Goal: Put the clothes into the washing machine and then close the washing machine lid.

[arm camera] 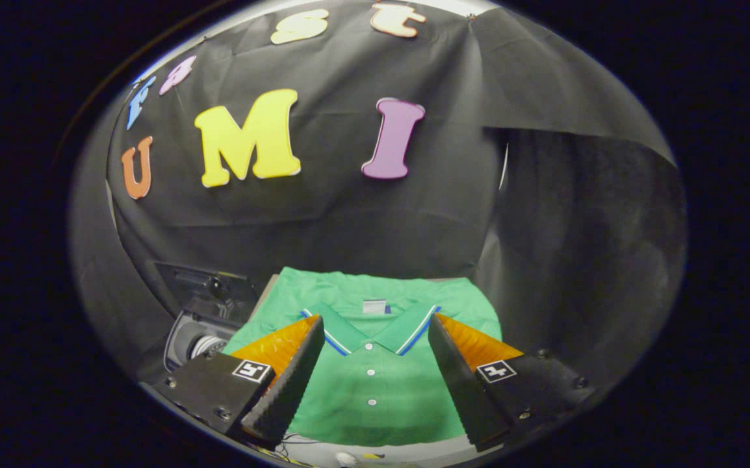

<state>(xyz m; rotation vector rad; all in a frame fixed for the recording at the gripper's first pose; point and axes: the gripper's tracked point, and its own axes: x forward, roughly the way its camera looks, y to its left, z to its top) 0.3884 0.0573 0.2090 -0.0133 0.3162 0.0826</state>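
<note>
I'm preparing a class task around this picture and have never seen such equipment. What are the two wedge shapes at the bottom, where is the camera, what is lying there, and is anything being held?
The camera rides on a hand-held gripper and looks forward along its two fingers; those are the wedges. The lens is a fisheye, so the scene looks rounded. The fingers stand wide apart and hold nothing. Between and just beyond them lies a folded green polo shirt with a striped collar and white buttons, spread flat on a surface. Beside the shirt, past one finger, sits a small washing machine; its lid looks raised, though it is dim there. Black cloth behind is the booth's wall.
</note>
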